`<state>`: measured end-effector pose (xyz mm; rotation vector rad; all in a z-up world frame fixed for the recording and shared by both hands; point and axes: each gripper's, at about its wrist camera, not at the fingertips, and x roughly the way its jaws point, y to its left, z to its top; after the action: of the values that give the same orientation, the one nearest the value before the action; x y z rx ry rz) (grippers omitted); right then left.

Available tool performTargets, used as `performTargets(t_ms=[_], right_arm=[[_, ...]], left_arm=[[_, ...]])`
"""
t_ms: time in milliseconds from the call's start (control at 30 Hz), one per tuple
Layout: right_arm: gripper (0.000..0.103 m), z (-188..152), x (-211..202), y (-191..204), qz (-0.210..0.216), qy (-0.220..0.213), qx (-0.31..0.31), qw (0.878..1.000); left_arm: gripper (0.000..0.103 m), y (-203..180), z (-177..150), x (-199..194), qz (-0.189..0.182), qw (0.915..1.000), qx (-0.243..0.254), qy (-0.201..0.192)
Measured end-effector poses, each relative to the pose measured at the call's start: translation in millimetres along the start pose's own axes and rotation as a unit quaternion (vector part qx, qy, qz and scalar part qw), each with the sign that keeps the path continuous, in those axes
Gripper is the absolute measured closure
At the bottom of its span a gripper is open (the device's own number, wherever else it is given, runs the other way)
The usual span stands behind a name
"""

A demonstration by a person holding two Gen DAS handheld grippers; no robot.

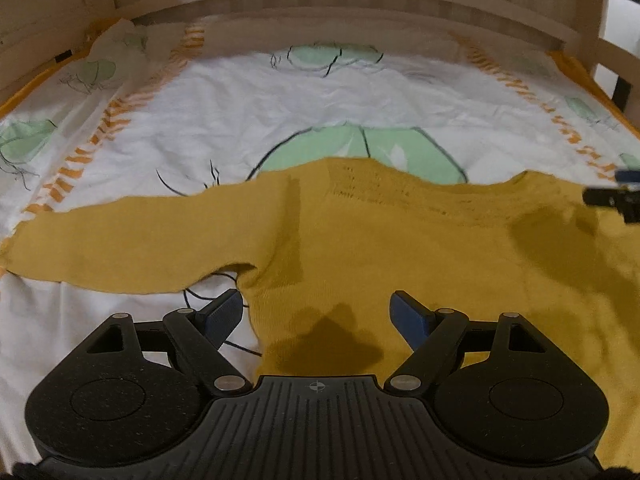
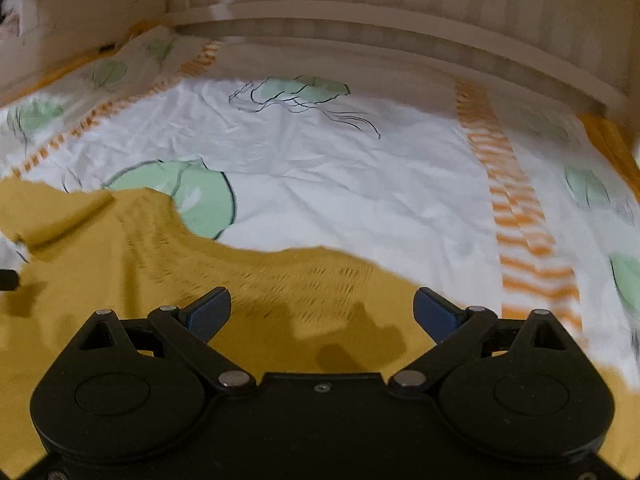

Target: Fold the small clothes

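A white sheet (image 1: 248, 120) with green jellyfish covers the bed; a mustard sweater (image 1: 400, 248) lies flat on it, one sleeve out sideways. Left claw (image 1: 316, 314) and right claw (image 2: 322, 312) hover over it, both wide, holding nothing

sweater (image 1: 400, 240) flat on bedsheet (image 1: 240, 120) | sleeve (image 1: 120, 248) out left | headboard (image 1: 320, 8) behind

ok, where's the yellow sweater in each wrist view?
Left wrist: sweater spans the middle, one sleeve stretched left.
Right wrist: sweater fills the lower left, under the open gripper.
Shared landmark: green jellyfish print at the sweater's far edge.
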<state>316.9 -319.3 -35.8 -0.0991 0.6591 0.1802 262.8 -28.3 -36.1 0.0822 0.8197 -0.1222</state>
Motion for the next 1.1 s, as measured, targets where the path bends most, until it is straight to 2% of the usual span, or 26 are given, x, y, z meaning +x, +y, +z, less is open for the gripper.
performTargets(t_ms=[200, 367, 533, 700, 733, 767, 833, 900, 1000, 1033, 1100], right_arm=[[0.006, 12.2, 49.5, -4.5, 0.001, 0.026, -0.084, 0.996], [0.019, 17.7, 79.1, -9.3, 0.009, 0.053, -0.113, 0.992], [0.027, 22.0, 93.0, -20.1, 0.056, 0.073, -0.099, 0.991], [0.046, 27.4, 96.9, -29.1, 0.104, 0.092, -0.076, 0.987], [0.056, 27.9, 96.2, -28.9, 0.110, 0.094, -0.074, 0.987], [0.073, 28.3, 94.2, -28.2, 0.118, 0.094, -0.073, 0.986], [0.087, 29.1, 92.3, -22.9, 0.113, 0.095, -0.085, 0.985], [0.089, 30.0, 87.0, -15.4, 0.092, 0.088, -0.112, 0.986], [0.089, 37.4, 91.2, -18.7, 0.018, 0.072, -0.113, 0.991], [0.089, 39.3, 95.2, -24.1, 0.007, 0.075, -0.095, 0.993], [0.089, 38.5, 103.5, -27.0, 0.018, 0.083, -0.073, 0.994]], left_arm=[[0.023, 12.5, -13.5, 27.5, -0.012, 0.9990, -0.019, 0.037], [0.021, 18.0, -21.8, 26.9, -0.023, 0.9995, -0.014, 0.015], [0.019, 20.9, -27.3, 26.7, -0.035, 0.9993, -0.014, 0.001], [0.019, 19.2, -22.7, 29.8, -0.037, 0.9993, -0.002, 0.009], [0.019, 19.2, -23.1, 29.7, -0.038, 0.9992, 0.000, 0.010], [0.019, 20.1, -22.2, 29.2, -0.039, 0.9992, -0.001, 0.012], [0.020, 22.1, -20.5, 27.4, -0.041, 0.9990, -0.009, 0.015], [0.020, 24.9, -18.3, 24.2, -0.044, 0.9989, -0.016, 0.008], [0.020, 24.9, -16.1, 18.9, -0.032, 0.9993, -0.012, -0.014], [0.020, 25.3, -15.0, 19.2, -0.027, 0.9994, -0.011, -0.017], [0.020, 27.3, -14.9, 22.5, -0.024, 0.9996, -0.013, -0.012]])
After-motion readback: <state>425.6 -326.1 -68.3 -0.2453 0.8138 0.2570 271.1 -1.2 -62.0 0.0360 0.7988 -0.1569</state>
